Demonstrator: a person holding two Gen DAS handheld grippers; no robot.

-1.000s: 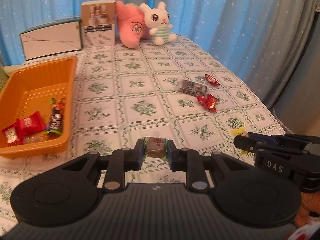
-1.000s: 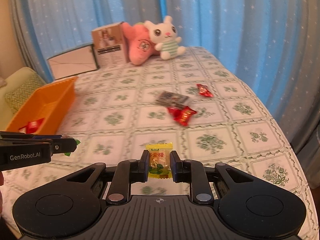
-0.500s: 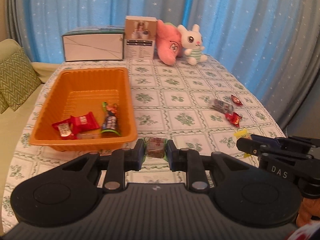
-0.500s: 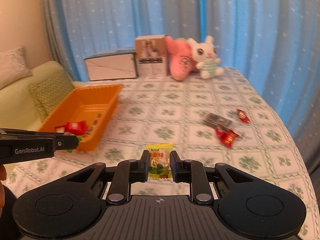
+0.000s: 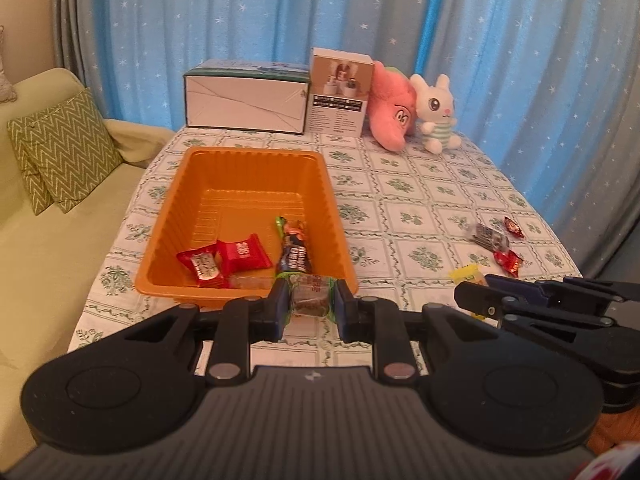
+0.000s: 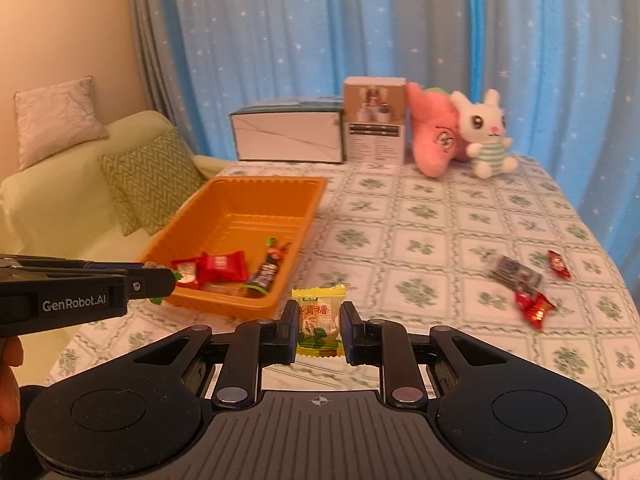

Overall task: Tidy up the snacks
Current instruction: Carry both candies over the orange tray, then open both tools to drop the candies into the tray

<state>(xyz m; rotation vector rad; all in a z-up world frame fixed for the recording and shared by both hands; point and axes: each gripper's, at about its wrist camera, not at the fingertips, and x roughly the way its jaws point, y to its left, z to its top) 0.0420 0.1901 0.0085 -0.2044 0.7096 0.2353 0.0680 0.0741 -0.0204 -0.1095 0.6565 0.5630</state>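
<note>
My left gripper (image 5: 309, 307) is shut on a brown candy in a clear green-edged wrapper (image 5: 309, 300), held just in front of the near rim of the orange basket (image 5: 240, 160). The basket holds two red packets (image 5: 240, 256), a dark bar (image 5: 294, 256) and a clear-wrapped piece. My right gripper (image 6: 319, 328) is shut on a yellow candy packet (image 6: 319, 320), held above the table right of the basket (image 6: 224, 200). A dark packet (image 6: 516, 274) and two red candies (image 6: 534, 310) lie on the tablecloth at the right.
A white box (image 5: 244, 100), a tan carton (image 5: 340, 96), a pink plush (image 5: 390, 114) and a white bunny plush (image 5: 436, 114) stand at the table's far edge. A green sofa with cushions (image 5: 60, 156) is left of the table. Blue curtains hang behind.
Both grippers have swung left and pulled back, still holding their candies. The basket has come from the left edge to the middle of the left wrist view.
</note>
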